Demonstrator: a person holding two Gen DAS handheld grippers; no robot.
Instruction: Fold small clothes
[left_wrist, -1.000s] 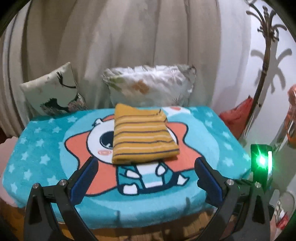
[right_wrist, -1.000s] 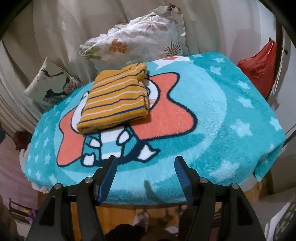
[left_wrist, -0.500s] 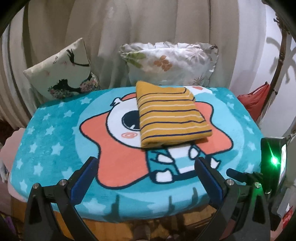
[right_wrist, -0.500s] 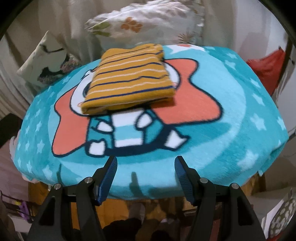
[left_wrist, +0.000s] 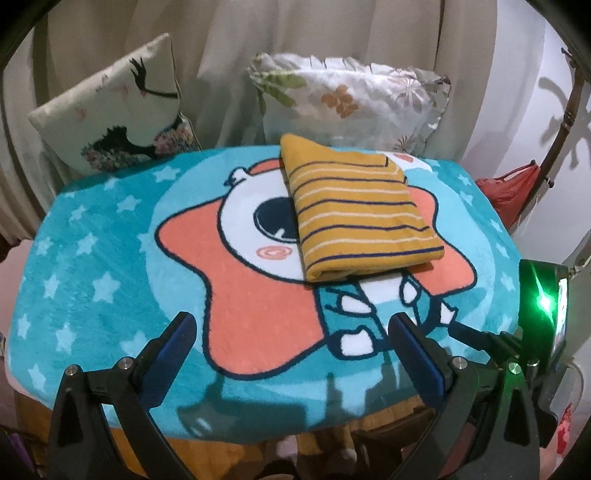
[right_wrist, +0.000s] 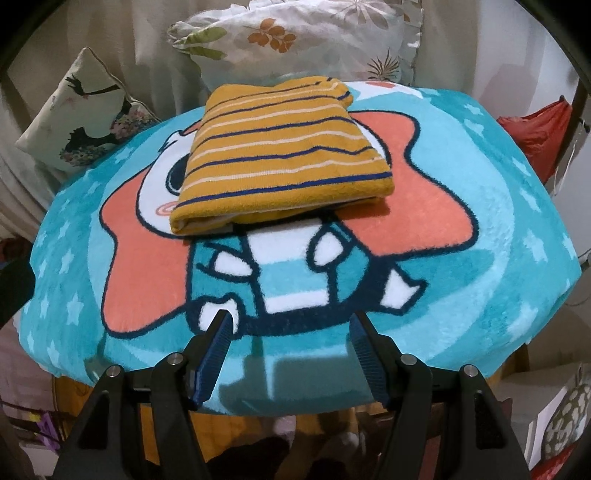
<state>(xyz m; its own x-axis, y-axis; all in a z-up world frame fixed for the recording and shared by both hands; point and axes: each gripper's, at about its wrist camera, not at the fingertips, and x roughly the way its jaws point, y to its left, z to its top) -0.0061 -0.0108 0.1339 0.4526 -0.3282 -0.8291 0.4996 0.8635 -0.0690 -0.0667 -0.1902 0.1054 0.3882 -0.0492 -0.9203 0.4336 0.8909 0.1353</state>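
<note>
A mustard-yellow garment with navy and cream stripes (left_wrist: 354, 210) lies folded into a neat rectangle on a teal cartoon blanket (left_wrist: 96, 266). It also shows in the right wrist view (right_wrist: 280, 155), toward the back of the blanket (right_wrist: 480, 236). My left gripper (left_wrist: 291, 332) is open and empty, over the blanket's near edge, in front of and left of the garment. My right gripper (right_wrist: 291, 325) is open and empty, over the near edge, straight in front of the garment. Neither touches the cloth.
Two cushions lean on a curtain behind the blanket: a bird-print one (left_wrist: 118, 118) at left and a floral one (left_wrist: 351, 99) at centre. A red bag (left_wrist: 513, 188) hangs at right beside a wooden stand (left_wrist: 565, 107). A green-lit device (left_wrist: 543, 299) sits at right.
Both grippers have shifted so the folded garment sits further right in the left view and closer and more centred in the right view. The garment itself has not moved. Both grippers stayed open.
</note>
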